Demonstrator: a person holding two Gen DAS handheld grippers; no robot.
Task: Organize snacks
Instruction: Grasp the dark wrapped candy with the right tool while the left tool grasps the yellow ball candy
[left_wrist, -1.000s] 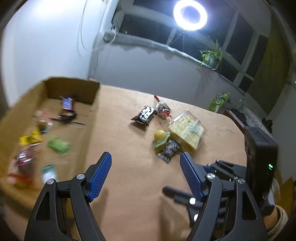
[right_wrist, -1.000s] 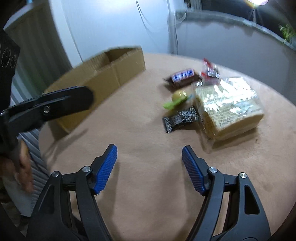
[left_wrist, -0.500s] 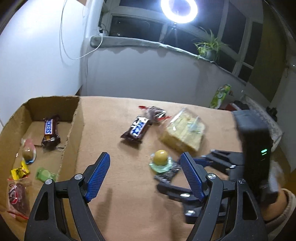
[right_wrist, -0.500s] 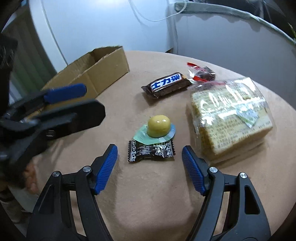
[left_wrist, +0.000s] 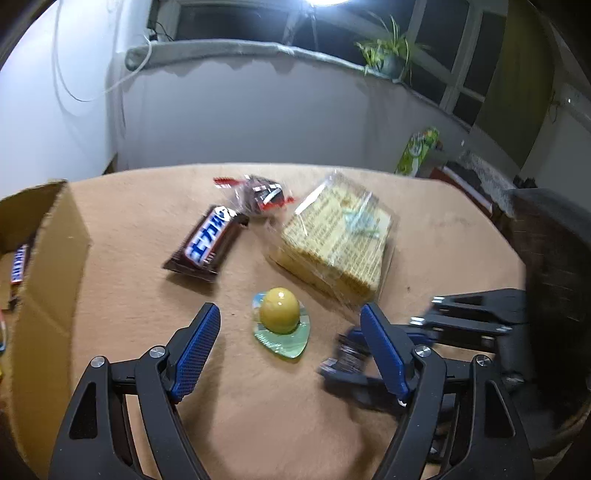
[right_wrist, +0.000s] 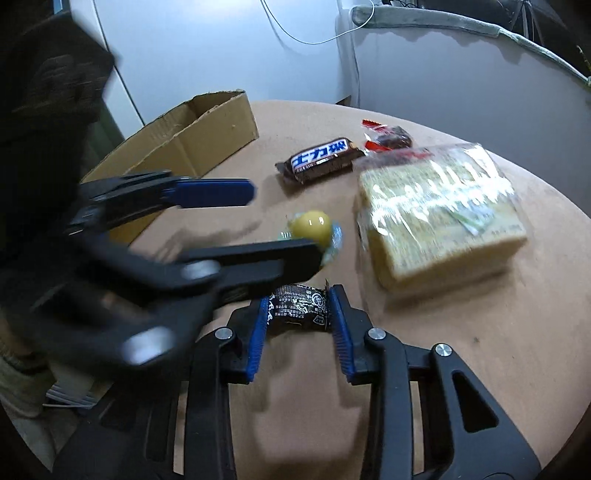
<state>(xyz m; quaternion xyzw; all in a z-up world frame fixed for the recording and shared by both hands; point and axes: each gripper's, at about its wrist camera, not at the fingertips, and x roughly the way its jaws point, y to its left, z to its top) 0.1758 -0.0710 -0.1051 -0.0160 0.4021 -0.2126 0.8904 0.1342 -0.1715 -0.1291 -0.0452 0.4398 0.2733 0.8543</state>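
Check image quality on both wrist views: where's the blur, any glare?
Left wrist view: right gripper and red-ended candy smeared; yellow jelly cup sharp; ring light clipped at the top. Right wrist view: left gripper heavily motion-blurred, glare on the cracker pack, black packet crisp.

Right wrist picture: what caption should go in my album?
Right gripper closing on a small black snack packet on the table.
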